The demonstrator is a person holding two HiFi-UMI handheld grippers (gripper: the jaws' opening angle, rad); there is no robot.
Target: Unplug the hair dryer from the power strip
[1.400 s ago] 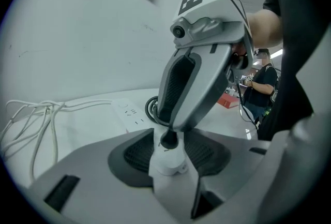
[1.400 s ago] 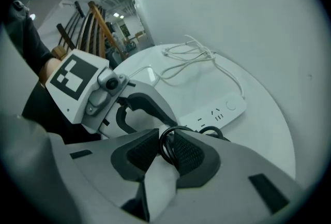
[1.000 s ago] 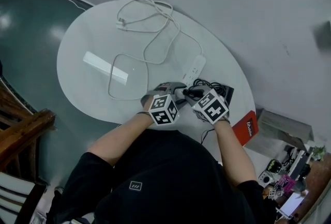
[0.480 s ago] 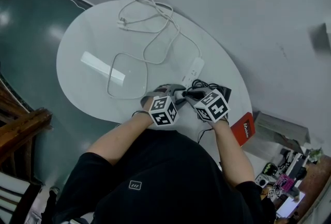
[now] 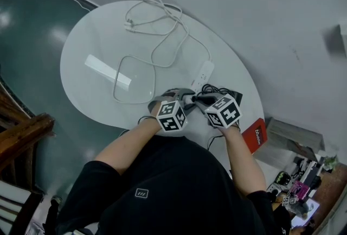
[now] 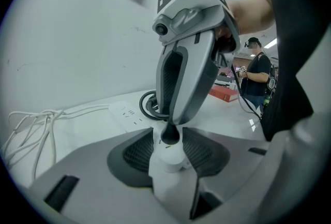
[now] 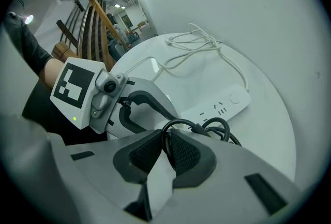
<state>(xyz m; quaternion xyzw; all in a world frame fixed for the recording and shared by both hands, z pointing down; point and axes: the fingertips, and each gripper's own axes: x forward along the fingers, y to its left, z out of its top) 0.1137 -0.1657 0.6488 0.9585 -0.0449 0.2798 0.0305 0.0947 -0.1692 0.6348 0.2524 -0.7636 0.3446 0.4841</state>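
At the near edge of the round white table (image 5: 87, 44), both grippers meet over one end of the white power strip (image 5: 204, 72). The left gripper (image 6: 166, 151) has a white body between its pads, apparently the strip's near end, though the wide lens makes that hard to confirm. The pads touch it on both sides while the jaws are opening. A black plug (image 6: 169, 135) sits on top of that white body. The right gripper (image 7: 168, 149) points steeply down, its jaws clenched on the hair dryer's black cord (image 7: 181, 122) just above the plug. The rest of the cord lies coiled beside the strip. A white cable (image 5: 157, 22) loops across the table's far side.
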